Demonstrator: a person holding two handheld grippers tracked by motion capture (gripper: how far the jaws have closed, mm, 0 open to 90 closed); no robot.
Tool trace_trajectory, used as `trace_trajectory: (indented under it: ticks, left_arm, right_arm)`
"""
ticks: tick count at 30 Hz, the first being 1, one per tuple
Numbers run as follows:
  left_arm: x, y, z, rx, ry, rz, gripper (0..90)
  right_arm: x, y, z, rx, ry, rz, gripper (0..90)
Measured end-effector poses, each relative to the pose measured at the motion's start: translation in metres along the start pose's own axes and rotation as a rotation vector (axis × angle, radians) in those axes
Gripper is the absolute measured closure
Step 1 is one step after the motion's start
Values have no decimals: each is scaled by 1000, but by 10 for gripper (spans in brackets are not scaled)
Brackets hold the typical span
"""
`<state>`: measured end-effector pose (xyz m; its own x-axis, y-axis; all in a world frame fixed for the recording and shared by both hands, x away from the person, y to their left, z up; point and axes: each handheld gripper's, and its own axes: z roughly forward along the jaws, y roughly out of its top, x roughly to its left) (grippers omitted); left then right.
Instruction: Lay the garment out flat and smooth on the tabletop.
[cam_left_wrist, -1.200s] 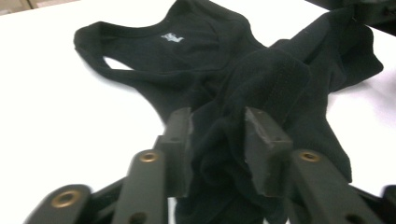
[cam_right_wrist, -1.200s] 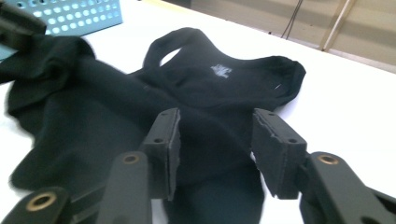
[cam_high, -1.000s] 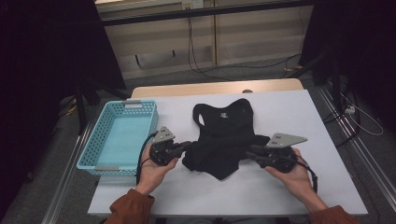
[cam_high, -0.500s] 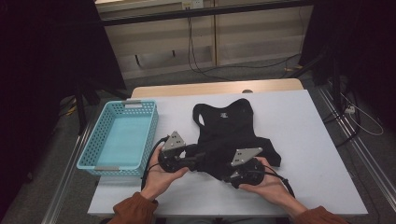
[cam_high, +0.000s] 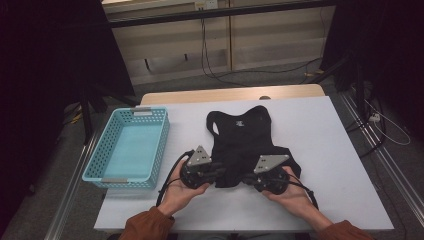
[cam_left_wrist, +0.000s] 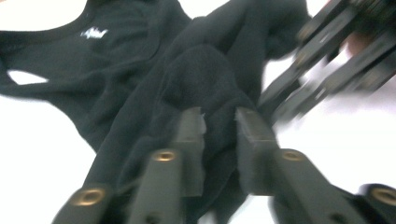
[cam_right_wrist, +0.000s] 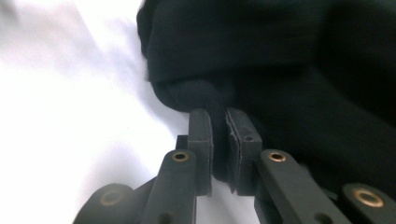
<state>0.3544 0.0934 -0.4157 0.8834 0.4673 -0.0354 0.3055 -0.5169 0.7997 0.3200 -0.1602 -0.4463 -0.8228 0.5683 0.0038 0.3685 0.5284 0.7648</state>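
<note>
Both tools are down at the near hem of the black tank top, which lies flat on the white tabletop, neckline pointing away from the person, small white logo just below the collar. The left tool sits at the lower left corner of the garment, held in the person's left hand; in the left gripper view its jaws stand a little apart with a bunched fold of the dark fabric caught between them. The right tool comes in from the other side at the hem, cradled in the right hand; in the right gripper view the jaws are nearly together, pinching a rolled edge of the cloth, white tabletop bright to the left of it. The two tools are close to each other, tips facing inward across the bottom of the tank top, and the right one appears blurred at the upper right of the left gripper view. To the left of the garment, apart from it, a light blue plastic basket rests near the tabletop's left edge.
</note>
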Motion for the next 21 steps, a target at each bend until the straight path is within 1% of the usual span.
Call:
trace_trajectory:
  ticks: [2, 6, 8, 9, 11, 12, 13, 14, 15, 16, 17, 19, 21]
  left_arm:
    - [3, 0, -3, -11, -1, -26, 779]
    - [12, -1, -12, -49, 5, -74, 785]
    - [17, -2, -15, -73, -5, -115, 786]
    - [19, -2, -17, -84, -18, -135, 787]
    - [19, -2, -17, -93, -27, -132, 786]
    - [19, -2, -17, -98, -42, -139, 786]
    - [18, -2, -17, -102, -60, -142, 780]
    - [17, -2, -17, -100, -63, -135, 780]
    - [14, -2, -16, -92, -56, -116, 781]
    - [13, -2, -17, -88, -62, -115, 781]
    - [12, -3, -17, -91, -65, -117, 755]
    - [13, -3, -20, -99, -64, -121, 730]
    - [15, -3, -24, -114, -57, -124, 718]
  right_arm:
    - [-5, -2, -12, -23, -13, 16, 817]
    - [-20, -10, -40, -80, -71, 67, 818]
    - [-29, -12, -54, -117, -98, 92, 819]
    - [-32, -13, -60, -135, -114, 102, 819]
    - [-41, -12, -74, -175, -145, 118, 820]
    - [-41, -12, -74, -175, -145, 118, 819]
    - [-46, -11, -80, -190, -167, 127, 819]
    - [-46, -11, -80, -190, -167, 127, 819]
    - [-48, -11, -82, -194, -174, 133, 819]
    - [-51, -12, -84, -197, -188, 142, 819]
    - [-56, -14, -86, -202, -208, 158, 818]
    - [-60, -17, -89, -205, -215, 177, 817]
    - [-62, -19, -90, -206, -216, 182, 817]
